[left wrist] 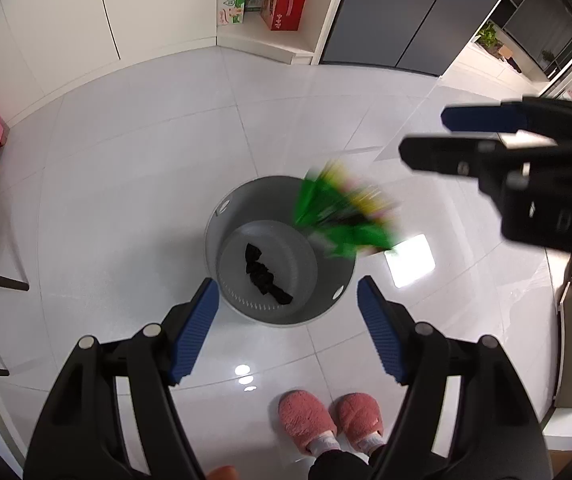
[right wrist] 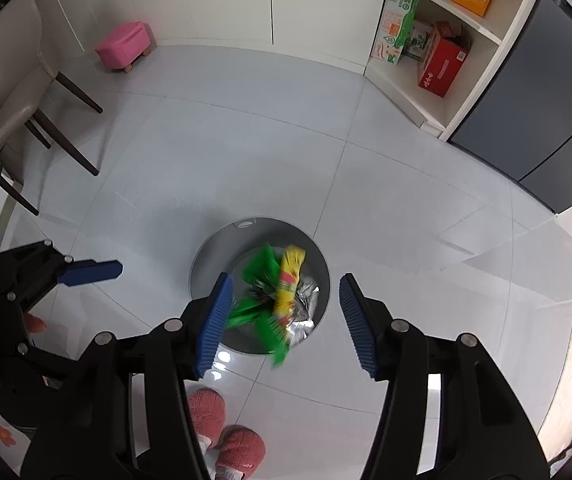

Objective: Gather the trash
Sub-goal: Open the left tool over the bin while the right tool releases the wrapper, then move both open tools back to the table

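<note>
Both held pointing down over the grey bin (left wrist: pixel 282 312) so trash drops in, the right tool (right wrist: pixel 286 320) and left tool (left wrist: pixel 288 332) gape wide and empty, the blurred green-and-yellow wrapper (right wrist: pixel 276 300) falling free into it beside a black scrap (left wrist: pixel 264 274) lying inside.

Blurred wrapper, cut-off figures

Green-yellow wrapper (right wrist: pixel 276 300) smeared by motion over the bin (right wrist: pixel 206 264), print unreadable, and it hides the bin's floor in the right view. Slippers (left wrist: pixel 328 420) shown; person above the ankles cut off at the near edge.
</note>
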`<state>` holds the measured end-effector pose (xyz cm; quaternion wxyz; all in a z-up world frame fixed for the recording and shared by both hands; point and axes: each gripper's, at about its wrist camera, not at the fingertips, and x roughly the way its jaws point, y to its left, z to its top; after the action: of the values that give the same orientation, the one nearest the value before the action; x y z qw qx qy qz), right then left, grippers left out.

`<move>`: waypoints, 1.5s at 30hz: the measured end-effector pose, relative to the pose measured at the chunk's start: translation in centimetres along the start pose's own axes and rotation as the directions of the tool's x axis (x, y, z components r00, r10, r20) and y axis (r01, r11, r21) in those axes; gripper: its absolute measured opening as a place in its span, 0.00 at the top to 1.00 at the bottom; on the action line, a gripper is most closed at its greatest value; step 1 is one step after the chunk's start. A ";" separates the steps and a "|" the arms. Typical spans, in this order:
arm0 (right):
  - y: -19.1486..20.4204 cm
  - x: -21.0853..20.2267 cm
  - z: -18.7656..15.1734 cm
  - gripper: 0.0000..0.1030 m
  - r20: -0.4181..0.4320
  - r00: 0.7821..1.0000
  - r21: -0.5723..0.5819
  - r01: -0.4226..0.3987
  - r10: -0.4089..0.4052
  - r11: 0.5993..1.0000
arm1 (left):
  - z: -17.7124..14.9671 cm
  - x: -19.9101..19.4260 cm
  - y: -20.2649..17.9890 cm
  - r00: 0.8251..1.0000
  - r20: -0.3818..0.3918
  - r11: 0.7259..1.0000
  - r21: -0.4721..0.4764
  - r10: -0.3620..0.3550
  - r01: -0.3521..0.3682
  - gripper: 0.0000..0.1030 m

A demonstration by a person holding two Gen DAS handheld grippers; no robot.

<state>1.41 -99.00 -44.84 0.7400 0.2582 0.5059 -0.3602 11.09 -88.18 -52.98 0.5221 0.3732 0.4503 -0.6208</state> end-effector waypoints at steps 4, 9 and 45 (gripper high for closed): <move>0.2 -0.5 0.3 0.44 0.005 1.000 -0.013 0.003 -0.003 1.000 | 0.0 -0.5 0.4 1.000 0.001 1.000 -0.008 0.005 -0.005 0.30; 0.7 -2.8 0.2 0.44 0.013 1.000 -0.019 0.012 -0.012 1.000 | 0.6 -2.7 0.5 0.999 0.027 0.999 -0.030 0.021 -0.020 0.30; 25.5 -38.7 -8.2 0.44 0.058 0.886 -0.798 -0.236 0.460 0.554 | -26.1 -45.1 -6.3 0.838 0.090 0.557 -0.785 0.538 -0.273 0.30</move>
<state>8.22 -66.85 -11.11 0.8937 -0.0377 0.4468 0.0162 12.63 -49.07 -18.08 0.8233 0.1149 0.4725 -0.2928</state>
